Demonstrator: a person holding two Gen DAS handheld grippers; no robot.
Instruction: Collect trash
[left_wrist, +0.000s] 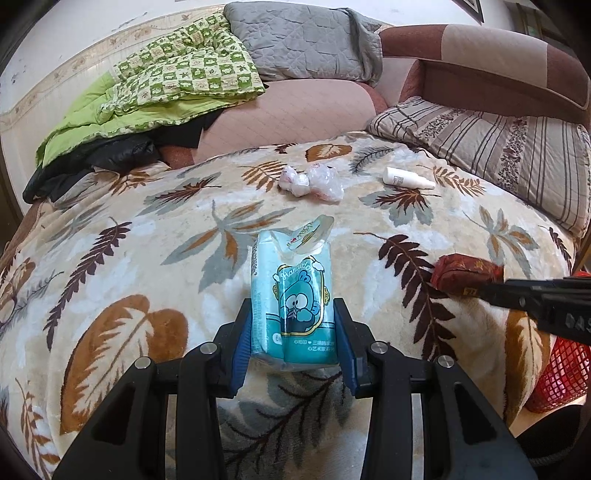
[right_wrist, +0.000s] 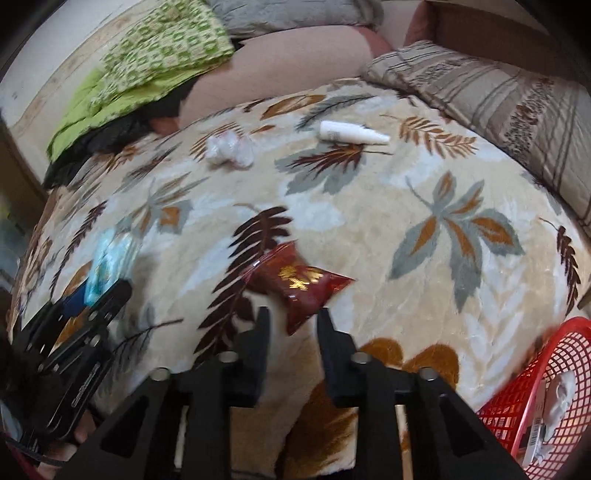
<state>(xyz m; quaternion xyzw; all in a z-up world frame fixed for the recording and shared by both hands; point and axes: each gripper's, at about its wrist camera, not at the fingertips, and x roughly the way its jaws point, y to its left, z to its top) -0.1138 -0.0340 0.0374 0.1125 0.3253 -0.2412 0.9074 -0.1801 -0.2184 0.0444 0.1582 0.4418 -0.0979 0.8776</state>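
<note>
My left gripper (left_wrist: 293, 306) is shut on a teal tissue packet (left_wrist: 295, 295) with a cartoon print, held upright above the leaf-patterned blanket (left_wrist: 147, 258). The right wrist view shows the same packet (right_wrist: 107, 258) at the left, blurred. A dark red snack wrapper (right_wrist: 299, 284) lies on the blanket. Its lower corner sits between the fingers of my right gripper (right_wrist: 293, 315), which stands open around it. In the left wrist view the red wrapper (left_wrist: 465, 273) is at the right gripper's tip. Farther back lie crumpled clear plastic (left_wrist: 312, 182) and a white bottle (left_wrist: 406, 179).
A red mesh basket (right_wrist: 546, 391) with white scraps inside stands at the bed's right front edge. A striped pillow (left_wrist: 498, 147), a green checked quilt (left_wrist: 177, 77) and a grey quilt lie at the back. The right wrist view is motion-blurred.
</note>
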